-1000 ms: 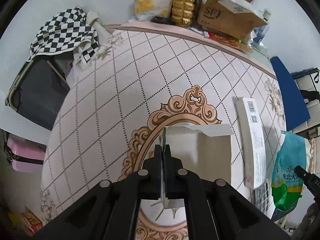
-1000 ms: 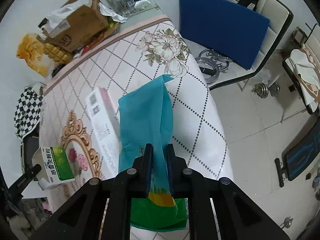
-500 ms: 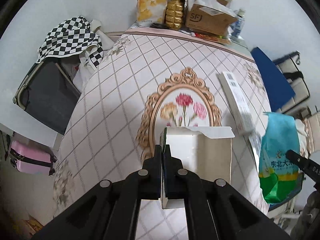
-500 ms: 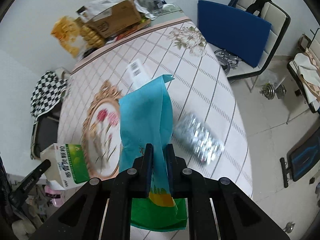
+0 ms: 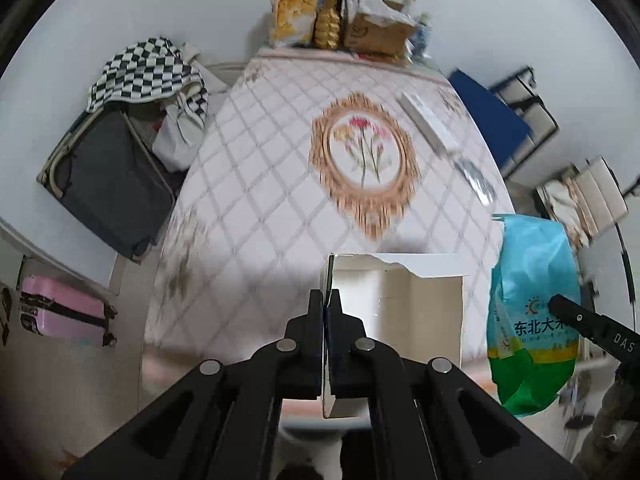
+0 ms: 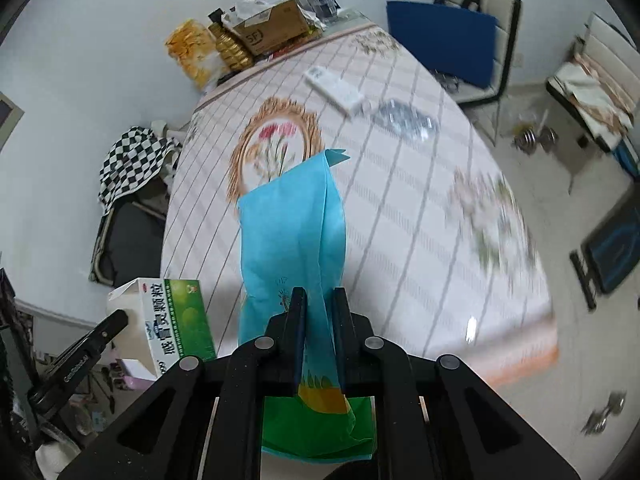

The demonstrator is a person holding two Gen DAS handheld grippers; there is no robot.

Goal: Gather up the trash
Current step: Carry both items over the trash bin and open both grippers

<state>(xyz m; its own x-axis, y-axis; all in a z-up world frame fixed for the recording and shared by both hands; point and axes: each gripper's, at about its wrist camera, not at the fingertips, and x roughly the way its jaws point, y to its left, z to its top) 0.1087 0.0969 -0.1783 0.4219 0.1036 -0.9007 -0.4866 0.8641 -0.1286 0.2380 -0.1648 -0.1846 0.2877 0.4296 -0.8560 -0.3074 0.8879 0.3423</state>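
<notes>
My left gripper (image 5: 327,300) is shut on the edge of an opened white carton (image 5: 416,312), held up off the table's near end; the right wrist view shows its green printed side (image 6: 180,320). My right gripper (image 6: 318,300) is shut on a blue and green plastic bag (image 6: 296,232), which hangs in the air over the near part of the table; it also shows in the left wrist view (image 5: 532,304). A long white box (image 6: 334,89) and a silvery blister pack (image 6: 404,120) lie on the far right of the table.
The round table (image 5: 260,184) has a chequered cloth with a flower medallion. At its far edge stand a cardboard box (image 5: 378,34), a yellow bag (image 5: 290,10) and bottles. A dark suitcase (image 5: 108,184) stands left; a blue chair (image 6: 444,46) right.
Both grippers have pulled back and up from the table with the carton and the bag still held. The table looks smaller and farther, and the blister pack now shows.
</notes>
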